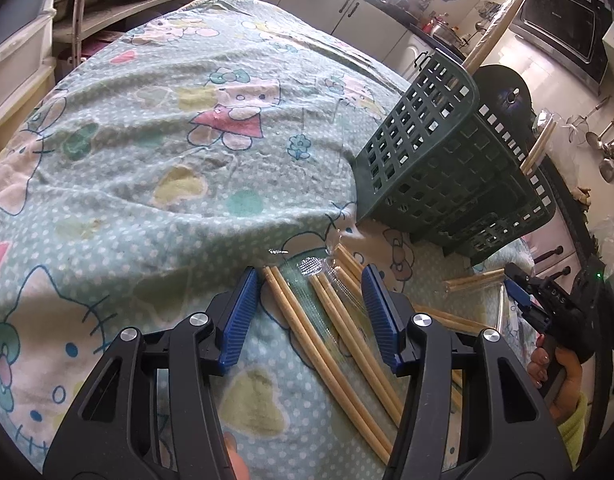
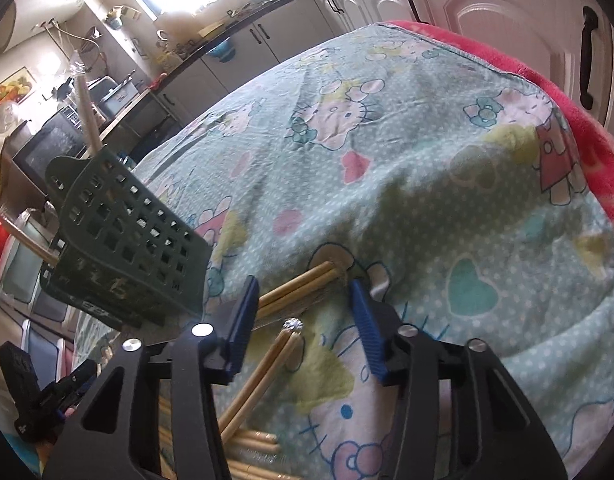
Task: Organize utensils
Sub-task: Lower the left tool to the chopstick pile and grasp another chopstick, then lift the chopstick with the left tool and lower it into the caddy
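Note:
Wooden chopstick pairs in clear wrappers lie on the cartoon-print cloth [image 1: 147,168]. My left gripper [image 1: 311,276] is open just over two pairs: one pair [image 1: 295,320] beside its left pad, another [image 1: 339,312] near its right pad, with gaps around them. My right gripper [image 2: 303,284] is also open. One chopstick pair [image 2: 299,282] lies crosswise between its fingertips, and a second pair [image 2: 263,376] slants under it. The green lattice basket [image 1: 447,152] [image 2: 127,232] stands beyond, with wrapped chopsticks [image 1: 495,36] sticking out of it.
More chopstick pairs [image 1: 475,280] lie near the basket's foot, beside the right gripper [image 1: 523,296] and the hand [image 1: 555,368] holding it. A red blanket edge [image 2: 579,120] shows under the cloth. Kitchen cabinets [image 2: 487,12] and a microwave [image 1: 563,24] ring the table.

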Demonstrator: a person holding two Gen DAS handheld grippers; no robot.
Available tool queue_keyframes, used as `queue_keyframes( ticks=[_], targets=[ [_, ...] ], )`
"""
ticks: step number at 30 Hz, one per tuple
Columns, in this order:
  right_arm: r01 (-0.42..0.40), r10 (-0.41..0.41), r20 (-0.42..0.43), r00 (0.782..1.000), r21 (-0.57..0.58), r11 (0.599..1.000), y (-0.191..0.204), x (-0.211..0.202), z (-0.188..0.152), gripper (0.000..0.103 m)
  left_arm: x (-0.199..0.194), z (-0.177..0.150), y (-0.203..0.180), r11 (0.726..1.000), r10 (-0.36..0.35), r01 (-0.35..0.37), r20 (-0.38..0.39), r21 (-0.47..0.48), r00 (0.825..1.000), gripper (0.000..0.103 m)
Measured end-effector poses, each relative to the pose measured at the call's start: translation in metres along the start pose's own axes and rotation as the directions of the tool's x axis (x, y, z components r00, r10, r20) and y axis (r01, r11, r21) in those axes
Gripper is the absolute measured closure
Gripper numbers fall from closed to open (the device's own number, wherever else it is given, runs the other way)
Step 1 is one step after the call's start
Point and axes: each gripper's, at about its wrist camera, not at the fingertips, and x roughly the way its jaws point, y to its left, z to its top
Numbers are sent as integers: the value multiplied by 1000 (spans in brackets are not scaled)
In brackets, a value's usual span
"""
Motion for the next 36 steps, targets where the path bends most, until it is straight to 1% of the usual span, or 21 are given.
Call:
queue_keyframes(
  ticks=[5, 9, 10, 11, 13, 14, 15, 16, 20, 23, 26, 29, 36],
  targets=[
    [-16, 15, 15, 1000, 52, 998, -10, 5, 6, 68, 1, 3, 3, 1000, -2, 2, 2, -9, 1000, 66],
    [-11, 10, 24, 1000, 52, 999, -9, 8, 10, 68, 2, 4, 4, 1000, 7, -7, 4, -9, 1000, 71],
    [-7, 6, 25, 1000, 50, 999, -8, 8, 10, 69, 2, 4, 4, 1000, 9, -9, 4, -10, 1000, 73],
    [4, -5, 30, 1000, 38, 999, -7, 9, 11, 75, 3, 4, 5, 1000, 11, -11, 4, -10, 1000, 75],
    [10, -11, 36, 999, 29, 1000, -6, 10, 11, 82, 3, 5, 6, 1000, 16, -16, 5, -12, 1000, 78],
    [10, -12, 39, 999, 28, 1000, -6, 10, 12, 89, 3, 5, 6, 1000, 17, -17, 5, -14, 1000, 79],
    [6, -7, 44, 999, 30, 1000, -7, 8, 12, 91, 3, 5, 7, 1000, 16, -16, 5, -17, 1000, 81],
    [1, -3, 48, 999, 35, 999, -8, 7, 13, 91, 3, 6, 8, 1000, 18, -18, 5, -19, 1000, 82],
    [-20, 17, 78, 997, 36, 999, -8, -3, 12, 93, 3, 6, 10, 999, 24, -24, 4, -23, 1000, 92],
    [-33, 30, 109, 994, 28, 999, -4, -13, 12, 94, 2, 6, 12, 999, 18, -19, -1, -26, 1000, 95],
    [-53, 51, 140, 989, 12, 999, 2, -26, 12, 94, -1, 6, 11, 1000, 15, -15, 6, -22, 1000, 96],
    [-66, 70, 167, 983, -28, 997, 12, -39, 13, 95, -6, 5, 7, 1000, -17, 17, 15, -22, 1000, 97],
    [-86, 120, 227, 966, -154, 984, 46, -70, 13, 96, -34, 10, -12, 999, -35, 33, 95, 28, 995, 98]
  ],
)
